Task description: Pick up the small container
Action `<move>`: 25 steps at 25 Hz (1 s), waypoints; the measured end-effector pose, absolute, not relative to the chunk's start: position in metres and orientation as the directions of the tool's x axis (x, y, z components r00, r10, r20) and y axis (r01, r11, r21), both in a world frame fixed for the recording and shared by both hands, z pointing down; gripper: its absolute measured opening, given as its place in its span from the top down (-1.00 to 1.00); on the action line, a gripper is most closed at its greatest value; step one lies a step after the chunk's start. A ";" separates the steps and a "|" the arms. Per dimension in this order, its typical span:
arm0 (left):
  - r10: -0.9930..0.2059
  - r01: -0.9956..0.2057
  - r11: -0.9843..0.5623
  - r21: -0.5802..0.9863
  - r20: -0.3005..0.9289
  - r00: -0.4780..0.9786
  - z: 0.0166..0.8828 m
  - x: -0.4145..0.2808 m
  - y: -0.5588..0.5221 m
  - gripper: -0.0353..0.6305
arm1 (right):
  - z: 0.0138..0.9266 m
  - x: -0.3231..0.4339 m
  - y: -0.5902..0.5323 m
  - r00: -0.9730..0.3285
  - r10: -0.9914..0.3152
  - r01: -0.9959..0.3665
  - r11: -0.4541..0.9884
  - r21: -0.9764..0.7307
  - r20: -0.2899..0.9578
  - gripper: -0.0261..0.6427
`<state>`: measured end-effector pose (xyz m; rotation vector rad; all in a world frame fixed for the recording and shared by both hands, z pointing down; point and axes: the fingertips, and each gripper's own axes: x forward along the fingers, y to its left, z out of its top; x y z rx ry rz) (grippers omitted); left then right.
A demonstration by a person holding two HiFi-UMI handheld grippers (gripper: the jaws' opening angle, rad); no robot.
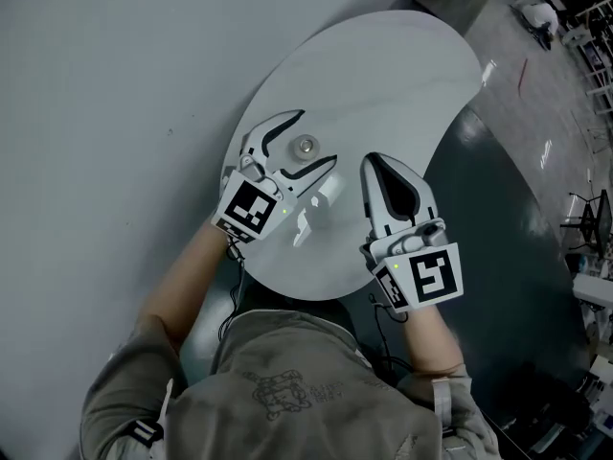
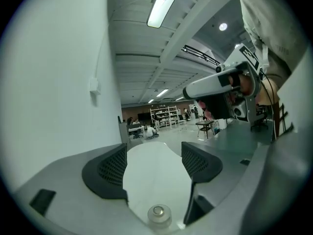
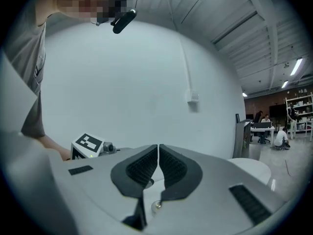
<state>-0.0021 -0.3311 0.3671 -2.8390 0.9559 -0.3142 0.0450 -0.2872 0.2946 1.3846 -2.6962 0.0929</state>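
Observation:
The small container [image 1: 306,146], a clear round pot with a metal-looking top, stands on the white table [image 1: 402,65]. My left gripper [image 1: 318,139] is open, one finger on each side of the pot and neither pad touching it. In the left gripper view the container [image 2: 158,213] sits low and deep between the two black pads, with the left gripper [image 2: 155,152] wide apart. My right gripper [image 1: 370,161] is shut and empty, resting just right of the pot. In the right gripper view its right gripper [image 3: 159,150] pads meet, and the container [image 3: 156,205] shows below them.
The table edge curves close to the person's torso [image 1: 306,391]. A pale wall [image 1: 105,84] lies to the left and dark floor [image 1: 498,218] to the right. The left gripper's marker cube [image 3: 88,143] shows in the right gripper view. Chairs [image 1: 584,214] stand far right.

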 end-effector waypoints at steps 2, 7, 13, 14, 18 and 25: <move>-0.599 -0.573 -0.801 -0.176 0.188 0.779 0.393 0.002 -0.342 -0.11 | 0.310 0.042 -0.299 -0.581 -0.801 -0.811 0.586 -0.011 0.142 0.83; -0.581 -0.567 -0.812 -0.139 0.285 0.762 0.458 0.007 -0.356 -0.12 | 0.349 0.032 -0.315 -0.589 -0.785 -0.804 0.594 -0.035 0.192 0.83; -0.569 -0.578 -0.811 -0.093 0.358 0.741 0.525 0.008 -0.368 -0.14 | 0.392 0.030 -0.327 -0.580 -0.779 -0.808 0.587 -0.051 0.239 0.83; -0.568 -0.581 -0.809 -0.086 0.367 0.736 0.535 0.007 -0.369 -0.14 | 0.399 0.029 -0.328 -0.578 -0.778 -0.810 0.584 -0.055 0.246 0.83; -0.559 -0.592 -0.804 -0.059 0.413 0.719 0.575 0.004 -0.380 -0.14 | 0.426 0.025 -0.333 -0.578 -0.770 -0.809 0.584 -0.065 0.271 0.83; -0.533 -0.584 -0.812 -0.021 0.437 0.725 0.619 0.004 -0.384 -0.16 | 0.472 0.018 -0.339 -0.573 -0.760 -0.809 0.585 -0.064 0.307 0.83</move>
